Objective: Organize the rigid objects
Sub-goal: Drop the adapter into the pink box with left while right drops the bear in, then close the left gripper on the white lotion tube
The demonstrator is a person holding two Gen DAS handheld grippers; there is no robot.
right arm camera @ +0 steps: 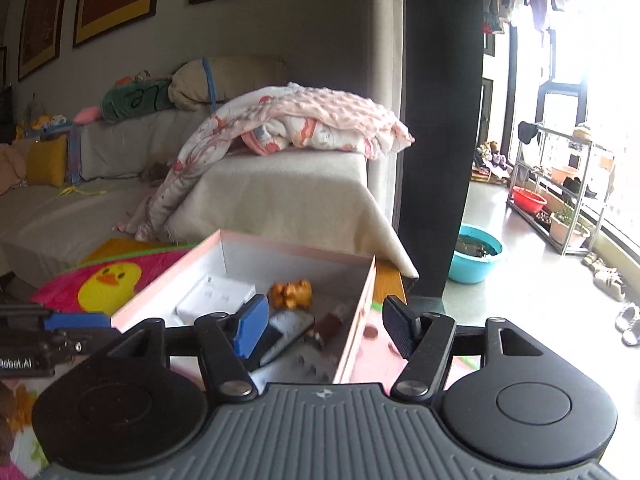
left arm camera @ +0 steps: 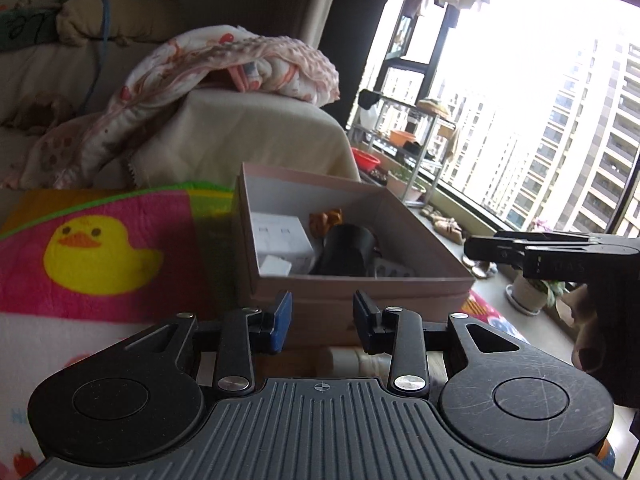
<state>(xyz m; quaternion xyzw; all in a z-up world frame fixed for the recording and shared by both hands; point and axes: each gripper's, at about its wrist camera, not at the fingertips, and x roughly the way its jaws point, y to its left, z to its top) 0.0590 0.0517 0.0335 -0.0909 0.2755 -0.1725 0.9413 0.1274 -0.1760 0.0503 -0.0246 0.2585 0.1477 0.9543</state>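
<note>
Both grippers, left [left arm camera: 322, 322] and right [right arm camera: 325, 330], hover with jaws parted and empty at the near rim of a pink box [left arm camera: 360, 282] holding an orange toy [right arm camera: 291, 293] and white boxes [left arm camera: 282, 236], duck blanket [left arm camera: 100, 256] beside.

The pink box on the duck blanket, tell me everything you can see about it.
The pink box is a shallow, open-topped rectangular carton, seemingly cardboard, pale pink outside and white inside. It sits level on the bright duck-print blanket, in front of a draped sofa. Inside lie a white carton, an orange toy figure, a black cylinder and other small items. No jaws touch it.
</note>
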